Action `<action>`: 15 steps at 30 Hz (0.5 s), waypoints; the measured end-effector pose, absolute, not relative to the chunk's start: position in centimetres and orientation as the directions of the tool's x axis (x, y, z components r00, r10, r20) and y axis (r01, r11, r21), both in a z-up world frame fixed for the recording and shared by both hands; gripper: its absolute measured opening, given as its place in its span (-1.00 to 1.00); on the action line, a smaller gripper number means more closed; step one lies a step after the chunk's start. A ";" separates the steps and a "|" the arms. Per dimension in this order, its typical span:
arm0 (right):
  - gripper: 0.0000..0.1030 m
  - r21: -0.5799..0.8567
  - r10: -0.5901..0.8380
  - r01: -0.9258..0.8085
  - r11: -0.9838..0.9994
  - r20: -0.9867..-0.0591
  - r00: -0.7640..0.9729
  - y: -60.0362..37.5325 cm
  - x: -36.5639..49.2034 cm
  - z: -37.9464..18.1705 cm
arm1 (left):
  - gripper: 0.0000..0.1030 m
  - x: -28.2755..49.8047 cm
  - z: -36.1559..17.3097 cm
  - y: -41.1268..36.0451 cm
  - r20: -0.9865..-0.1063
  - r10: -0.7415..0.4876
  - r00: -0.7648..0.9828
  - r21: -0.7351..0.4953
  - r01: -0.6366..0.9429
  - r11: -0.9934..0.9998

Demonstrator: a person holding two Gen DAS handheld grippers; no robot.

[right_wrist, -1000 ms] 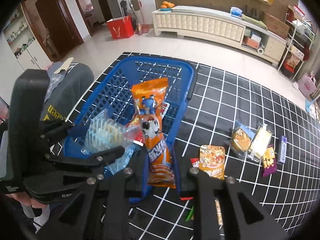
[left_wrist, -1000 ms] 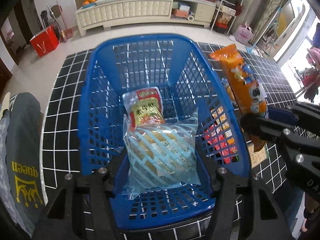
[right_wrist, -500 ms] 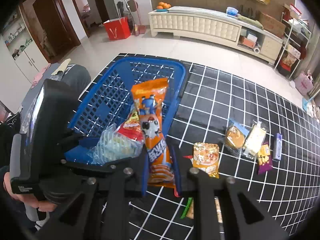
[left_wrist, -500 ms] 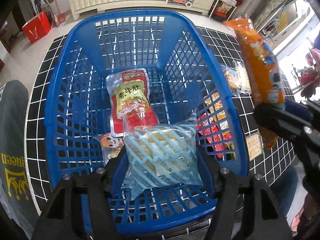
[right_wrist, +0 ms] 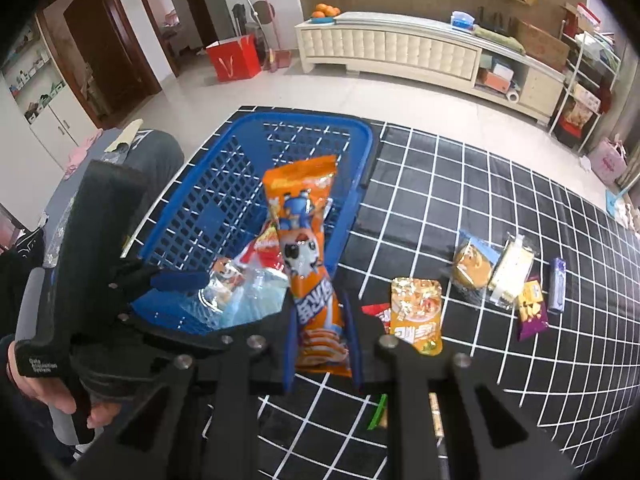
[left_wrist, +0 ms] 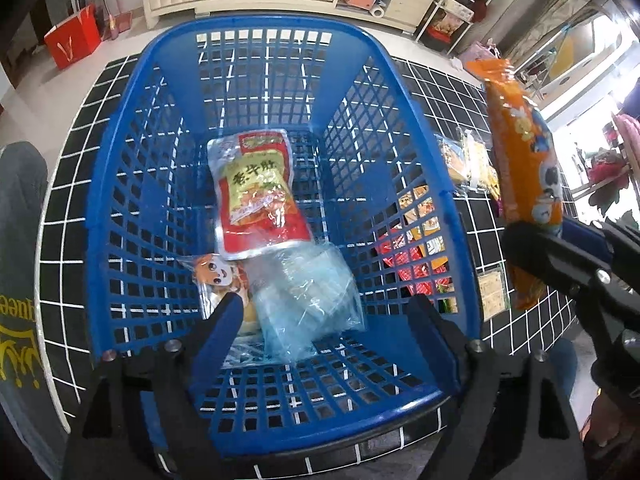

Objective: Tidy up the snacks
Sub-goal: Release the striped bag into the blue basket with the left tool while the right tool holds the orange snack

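Inside the blue basket (left_wrist: 404, 128), three packs can be seen lying on the mesh floor: a red-and-yellow pouch (left_wrist: 256, 194) with a clear top edge, a small bag (left_wrist: 216, 276) printed with a cartoon face, and a clear bag with pale blue stripes (left_wrist: 308, 306), crinkled and resting partly on the other two. The left claw (left_wrist: 328, 316) is spread wide right over that striped bag, its jaws having just been opening, and the bag sits between them without being pinched, so it's pretty much let go. The basket itself is parked on a black mat with a white grid (right_wrist: 480, 184).

The right claw (right_wrist: 320, 340) is pressed together on a long orange pack (right_wrist: 306, 256), held upright just off the basket's right rim; a cartoon character and blue lettering are printed down its front, and the top seal is crimped. On the mat to the right, more snacks are spread out, not yet in the basket: an orange pouch (right_wrist: 416, 312), a round pastry in a clear wrap (right_wrist: 472, 268), a pale bar (right_wrist: 512, 276), a purple bag (right_wrist: 532, 312) and a small lilac stick (right_wrist: 557, 284).
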State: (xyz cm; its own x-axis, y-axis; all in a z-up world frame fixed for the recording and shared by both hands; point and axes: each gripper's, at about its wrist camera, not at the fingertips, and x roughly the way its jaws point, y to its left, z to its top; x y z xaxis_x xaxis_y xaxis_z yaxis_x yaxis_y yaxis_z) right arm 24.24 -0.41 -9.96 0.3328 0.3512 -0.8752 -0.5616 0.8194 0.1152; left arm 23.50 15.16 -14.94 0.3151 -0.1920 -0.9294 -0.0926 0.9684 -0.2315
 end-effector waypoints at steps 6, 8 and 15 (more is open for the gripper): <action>-0.51 0.125 0.357 -0.559 0.820 -0.875 0.327 -0.3 24.3 -9.7 | 0.60 22.7 -12.9 15.1 -0.919 -0.162 0.361 -0.199 -0.069 0.977; -0.51 0.118 0.355 -0.564 0.817 -0.874 0.331 0.1 24.5 -9.4 | 0.60 22.4 -12.2 15.5 -0.916 -0.137 0.377 -0.175 -0.067 0.982; -0.51 0.121 0.344 -0.552 0.825 -0.882 0.321 2.5 25.5 -9.4 | 0.60 21.9 -8.9 18.6 -0.891 -0.058 0.449 -0.103 -0.077 0.992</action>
State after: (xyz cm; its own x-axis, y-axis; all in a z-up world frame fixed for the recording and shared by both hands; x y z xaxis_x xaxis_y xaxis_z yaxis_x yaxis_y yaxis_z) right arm 25.55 2.49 -9.43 0.3214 0.3443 -0.8821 -0.5518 0.8252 0.1210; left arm 21.89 18.58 -8.94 0.4494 -0.0576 -0.8915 -0.0767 0.9918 -0.1027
